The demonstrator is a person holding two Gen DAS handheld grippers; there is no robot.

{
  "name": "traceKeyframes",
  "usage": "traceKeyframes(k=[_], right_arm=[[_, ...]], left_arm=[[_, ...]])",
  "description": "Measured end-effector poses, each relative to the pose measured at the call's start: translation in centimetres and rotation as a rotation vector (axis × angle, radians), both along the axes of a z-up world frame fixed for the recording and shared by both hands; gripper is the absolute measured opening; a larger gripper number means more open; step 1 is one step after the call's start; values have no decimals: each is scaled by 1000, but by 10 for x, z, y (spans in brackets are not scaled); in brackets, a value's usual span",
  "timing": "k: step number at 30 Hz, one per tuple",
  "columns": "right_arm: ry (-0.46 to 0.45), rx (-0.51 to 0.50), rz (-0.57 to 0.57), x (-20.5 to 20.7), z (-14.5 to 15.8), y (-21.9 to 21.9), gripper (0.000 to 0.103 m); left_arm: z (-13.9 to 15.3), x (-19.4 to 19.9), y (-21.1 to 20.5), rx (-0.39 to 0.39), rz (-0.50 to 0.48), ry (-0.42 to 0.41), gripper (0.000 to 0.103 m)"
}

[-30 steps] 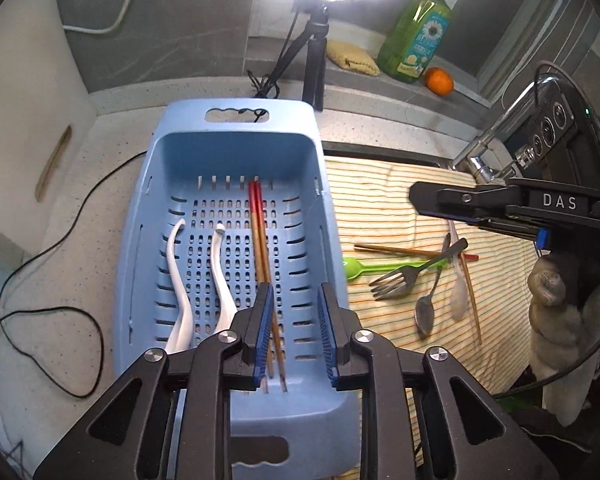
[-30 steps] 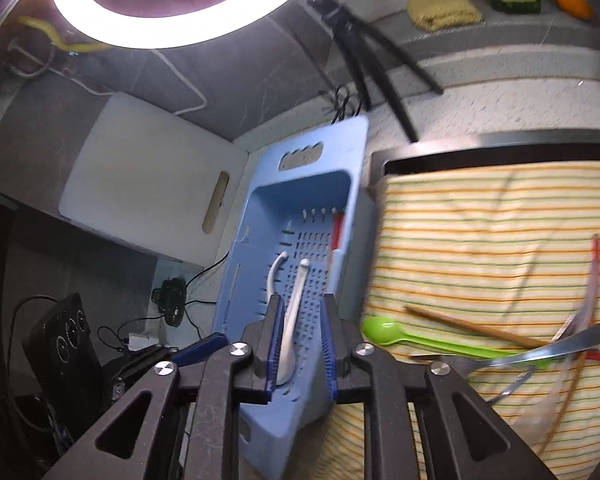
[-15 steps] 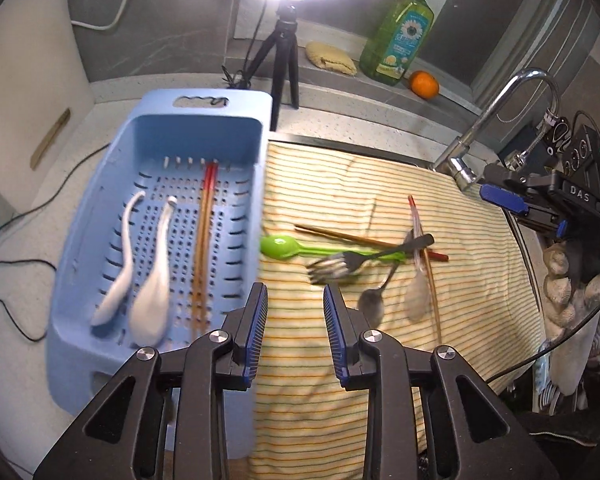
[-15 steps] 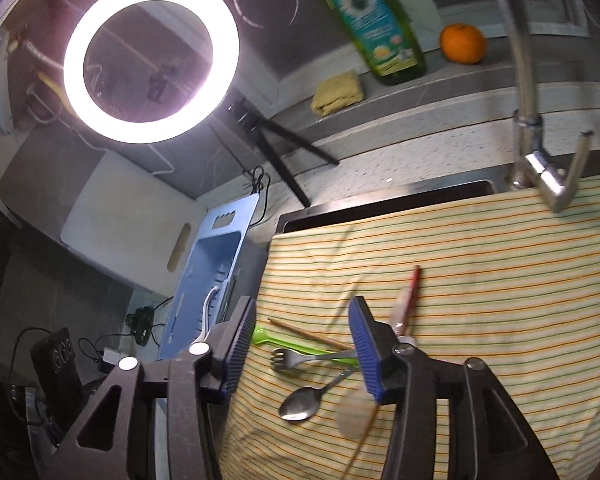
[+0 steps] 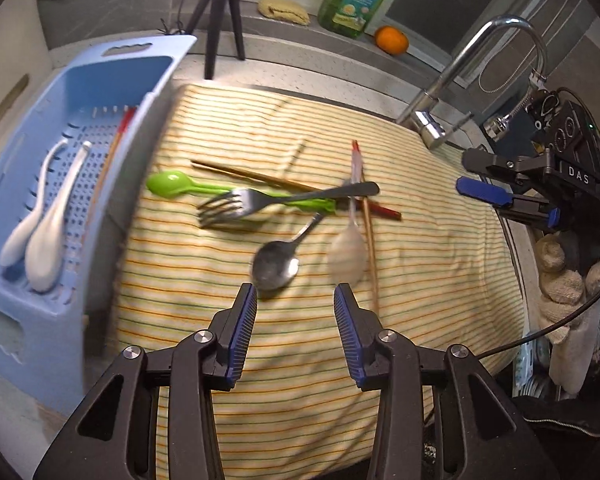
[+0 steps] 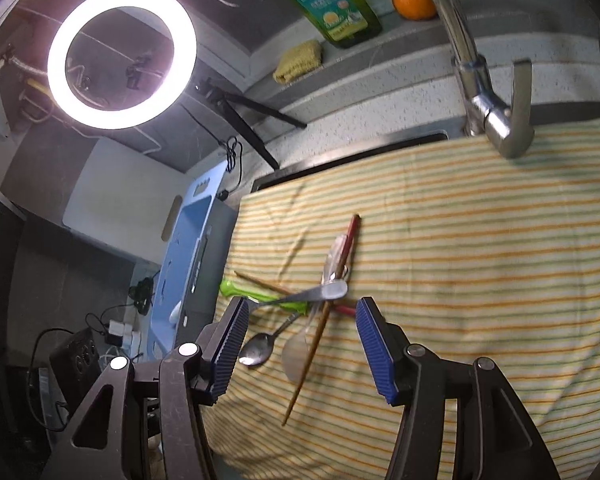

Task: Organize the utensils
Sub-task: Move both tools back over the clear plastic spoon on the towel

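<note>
Left-wrist view, left to right. Basket [image 5: 156, 80] at 9 o'clock: two white spoons [image 5: 40, 236] and a chopstick pair [image 5: 114, 148] already lie inside, so that share looks done. Striped cloth [image 5: 440, 280] to its right carries the remainder in a crossed heap at centre: green spoon [image 5: 172, 185], fork [image 5: 260, 200] lying over it, metal spoon [image 5: 278, 262], clear spoon [image 5: 348, 256], and two loose chopsticks [image 5: 370, 240], one under the fork, one beside the clear spoon. Judgement: roughly a third sorted, six pieces left. Left claw [image 5: 295, 316] at 6 o'clock, jaws apart and opening, nothing between them, just short of the metal spoon's bowl. Right claw [image 5: 504, 202] at 3 o'clock; its own view [image 6: 300, 340] shows jaws apart and empty above the heap.
</note>
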State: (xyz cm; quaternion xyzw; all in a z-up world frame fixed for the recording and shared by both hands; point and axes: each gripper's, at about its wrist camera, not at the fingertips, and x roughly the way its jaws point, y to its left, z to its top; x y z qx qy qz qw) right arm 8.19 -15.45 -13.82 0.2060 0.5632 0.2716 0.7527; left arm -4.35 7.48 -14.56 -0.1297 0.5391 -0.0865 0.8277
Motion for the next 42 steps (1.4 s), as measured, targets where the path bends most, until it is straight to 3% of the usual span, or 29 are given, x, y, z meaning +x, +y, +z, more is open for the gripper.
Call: traceKeyframes(k=[6, 11, 22, 27, 36, 42], right_arm=[[55, 11, 41, 2, -18, 3, 52], [140, 45, 57, 7, -34, 6, 37], [195, 83, 146, 9, -46, 63, 34], [263, 117, 150, 10, -58, 87, 34], [290, 9, 171, 21, -76, 115, 30], [309, -29, 167, 26, -84, 117, 30]], left_arm=[[-9, -2, -22, -15, -20, 5, 39], [-17, 3, -29, -21, -11, -3, 39], [-22, 1, -8, 58, 35, 12, 39], [-27, 0, -5, 110, 11, 30, 39], [-37, 9, -18, 214, -77, 19, 39], [-41, 16, -16, 232, -91, 22, 39]])
